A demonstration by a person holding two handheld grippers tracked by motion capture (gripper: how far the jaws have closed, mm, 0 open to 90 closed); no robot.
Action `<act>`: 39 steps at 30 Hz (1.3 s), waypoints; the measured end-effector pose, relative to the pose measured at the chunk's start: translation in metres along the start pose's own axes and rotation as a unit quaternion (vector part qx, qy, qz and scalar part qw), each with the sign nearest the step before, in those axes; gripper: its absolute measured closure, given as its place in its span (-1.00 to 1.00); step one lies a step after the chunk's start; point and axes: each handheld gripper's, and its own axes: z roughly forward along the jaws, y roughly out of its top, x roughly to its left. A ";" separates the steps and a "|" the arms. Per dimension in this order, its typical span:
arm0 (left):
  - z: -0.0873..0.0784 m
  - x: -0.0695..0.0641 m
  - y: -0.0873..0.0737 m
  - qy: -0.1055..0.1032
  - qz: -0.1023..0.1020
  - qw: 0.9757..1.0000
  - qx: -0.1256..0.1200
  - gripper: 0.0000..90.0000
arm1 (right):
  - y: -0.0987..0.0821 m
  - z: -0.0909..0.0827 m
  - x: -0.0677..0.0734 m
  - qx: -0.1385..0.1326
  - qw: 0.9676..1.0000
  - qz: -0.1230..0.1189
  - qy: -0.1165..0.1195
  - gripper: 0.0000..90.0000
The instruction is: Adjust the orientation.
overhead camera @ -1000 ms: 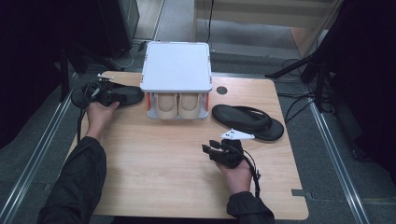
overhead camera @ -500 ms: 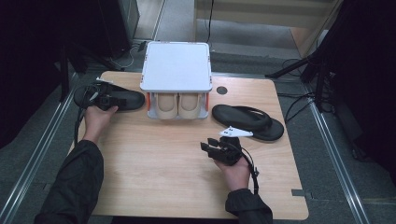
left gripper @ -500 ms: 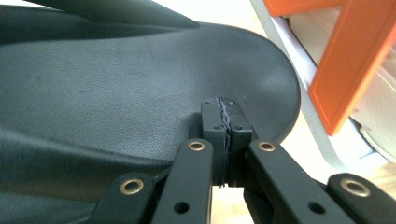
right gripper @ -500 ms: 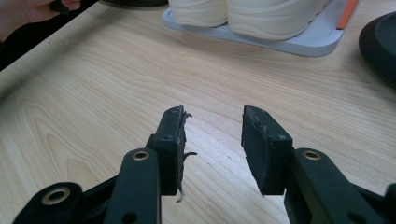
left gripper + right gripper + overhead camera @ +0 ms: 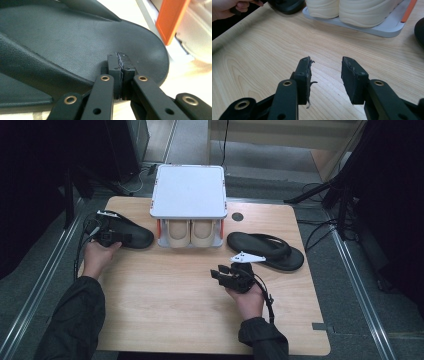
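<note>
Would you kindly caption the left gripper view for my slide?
Left gripper, jaws shut, over a black sandal beside the shoe rack.

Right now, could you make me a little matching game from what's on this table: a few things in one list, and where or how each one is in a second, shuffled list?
Things:
1. left gripper
2. right gripper
3. right sandal
4. cream shoes

Place or state:
a. on the shelf under the white lid
b. jaws open above bare wood
c. jaws shut, over the left sandal
d. lying alone, right of the rack

Pairs: 1-c, 2-b, 3-d, 4-a
</note>
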 end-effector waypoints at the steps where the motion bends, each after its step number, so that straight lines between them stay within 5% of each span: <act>1: -0.001 0.000 -0.001 0.001 0.000 1.000 0.001 1.00 | 0.000 0.001 0.000 0.000 1.000 0.000 0.000 0.34; 20: -0.033 0.004 -0.034 0.003 -0.006 1.000 0.010 0.91 | 0.015 0.022 0.004 0.013 1.000 -0.012 0.020 0.35; 27: -0.048 0.006 -0.028 -0.005 -0.030 0.999 -0.025 0.52 | 0.017 0.022 0.004 0.013 1.000 -0.015 0.021 0.35; 34: -0.066 0.013 -0.020 0.032 -0.038 0.997 -0.052 0.09 | 0.016 0.019 0.002 0.012 1.000 -0.013 0.017 0.35; 39: -0.066 0.028 -0.020 0.039 -0.055 0.996 -0.061 0.04 | 0.014 0.018 0.003 0.015 1.000 -0.013 0.013 0.35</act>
